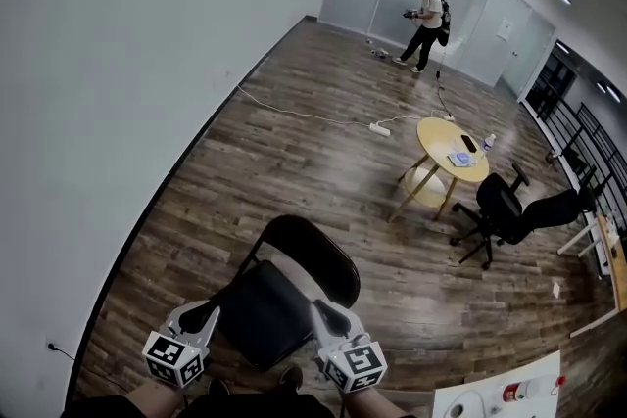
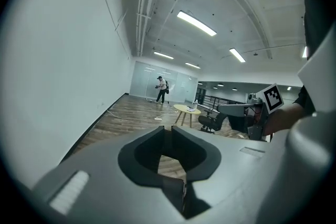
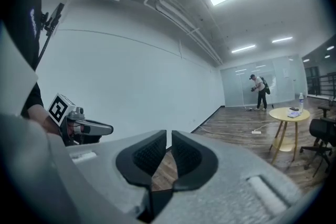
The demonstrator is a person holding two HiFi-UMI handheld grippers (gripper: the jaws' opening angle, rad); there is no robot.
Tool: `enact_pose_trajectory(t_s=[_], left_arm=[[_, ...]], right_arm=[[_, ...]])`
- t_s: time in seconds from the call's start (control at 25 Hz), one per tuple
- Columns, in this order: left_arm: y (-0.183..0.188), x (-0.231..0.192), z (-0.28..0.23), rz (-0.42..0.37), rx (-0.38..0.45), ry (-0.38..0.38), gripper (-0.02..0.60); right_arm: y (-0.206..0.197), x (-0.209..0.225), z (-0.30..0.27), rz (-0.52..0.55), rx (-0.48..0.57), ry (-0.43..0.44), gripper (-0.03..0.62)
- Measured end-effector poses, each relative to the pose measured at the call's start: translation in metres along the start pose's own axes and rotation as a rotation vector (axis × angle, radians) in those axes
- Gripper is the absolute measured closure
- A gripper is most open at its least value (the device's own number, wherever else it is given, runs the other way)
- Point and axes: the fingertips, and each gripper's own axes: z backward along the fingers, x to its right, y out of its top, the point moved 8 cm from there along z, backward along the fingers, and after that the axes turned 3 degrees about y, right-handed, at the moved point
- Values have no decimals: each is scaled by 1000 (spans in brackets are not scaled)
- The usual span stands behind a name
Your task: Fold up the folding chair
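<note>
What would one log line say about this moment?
folding chair: unfolded | left gripper: shut, empty, by seat | right gripper: shut, empty, by seat

No text, label, brand or number is legible in any view.

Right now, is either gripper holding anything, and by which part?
Nothing is held. The left gripper and right gripper both have fingers nearly together, with only floor showing between; the folding chair stands open, ungripped.
</note>
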Motion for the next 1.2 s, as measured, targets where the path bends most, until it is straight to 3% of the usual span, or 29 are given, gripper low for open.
enact_pose_trajectory(t_s=[0.36, 0.6, 1.2], left_arm=[[-4, 14, -32, 41, 34, 129, 528], [-7, 10, -30, 77, 57, 180, 527], [-61, -9, -38, 151, -29, 109, 512]], right_arm=[[-14, 57, -22, -4, -50, 122, 562], [-13, 76, -33, 17, -61, 132, 557], [-28, 77, -63, 79, -169, 69, 541]])
